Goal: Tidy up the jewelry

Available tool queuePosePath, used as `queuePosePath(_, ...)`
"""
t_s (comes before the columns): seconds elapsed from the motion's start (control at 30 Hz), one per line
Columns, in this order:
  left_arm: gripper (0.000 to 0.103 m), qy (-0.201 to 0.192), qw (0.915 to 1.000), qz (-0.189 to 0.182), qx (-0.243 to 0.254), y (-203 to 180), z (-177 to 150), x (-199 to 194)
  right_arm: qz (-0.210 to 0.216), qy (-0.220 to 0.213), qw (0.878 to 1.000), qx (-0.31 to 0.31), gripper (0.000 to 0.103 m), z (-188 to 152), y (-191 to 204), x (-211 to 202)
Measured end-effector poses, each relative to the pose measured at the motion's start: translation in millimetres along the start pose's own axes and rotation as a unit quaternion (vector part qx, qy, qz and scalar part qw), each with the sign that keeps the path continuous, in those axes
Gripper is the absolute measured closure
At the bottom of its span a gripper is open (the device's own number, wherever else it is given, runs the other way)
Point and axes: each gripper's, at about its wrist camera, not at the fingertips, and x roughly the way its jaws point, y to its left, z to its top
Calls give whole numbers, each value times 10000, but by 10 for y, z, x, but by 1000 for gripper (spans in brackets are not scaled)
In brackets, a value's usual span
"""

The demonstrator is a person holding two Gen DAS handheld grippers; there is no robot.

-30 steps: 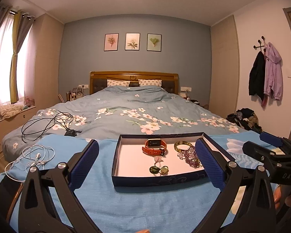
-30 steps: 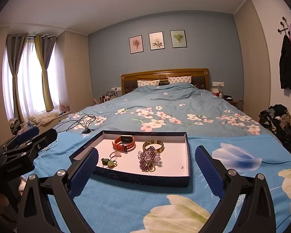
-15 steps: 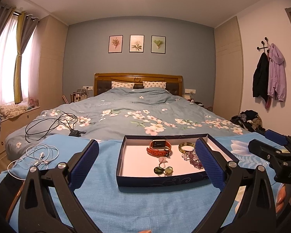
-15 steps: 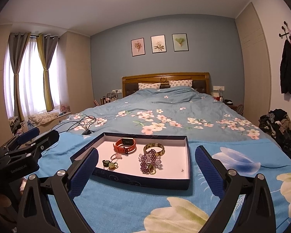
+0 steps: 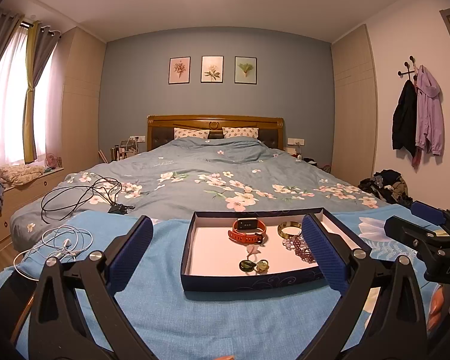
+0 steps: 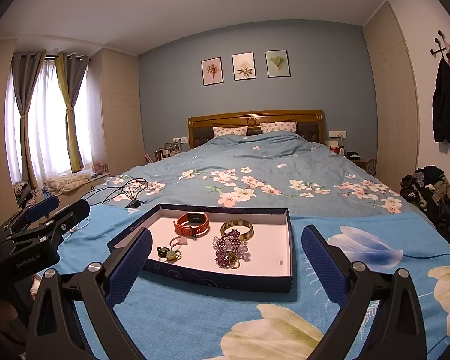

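left gripper point(image 5: 226, 250) tilted upward and drifted left of tray point(image 5: 243, 282), right gripper point(image 6: 226, 262) tilted upward too

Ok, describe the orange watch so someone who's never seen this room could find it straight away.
On the bed, near the foot, a shallow dark blue box lies on the bright blue blanket. The watch lies near the box's far edge, left of a gold bangle. It is the only orange thing there, a strap with a dark rectangular face.
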Motion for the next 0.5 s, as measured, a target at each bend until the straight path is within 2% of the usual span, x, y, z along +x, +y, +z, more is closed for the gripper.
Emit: queuePosePath(0.5,5,30,10000,30,-33,18,-2,46,4,24,10000,56,7,-10,-14,-6)
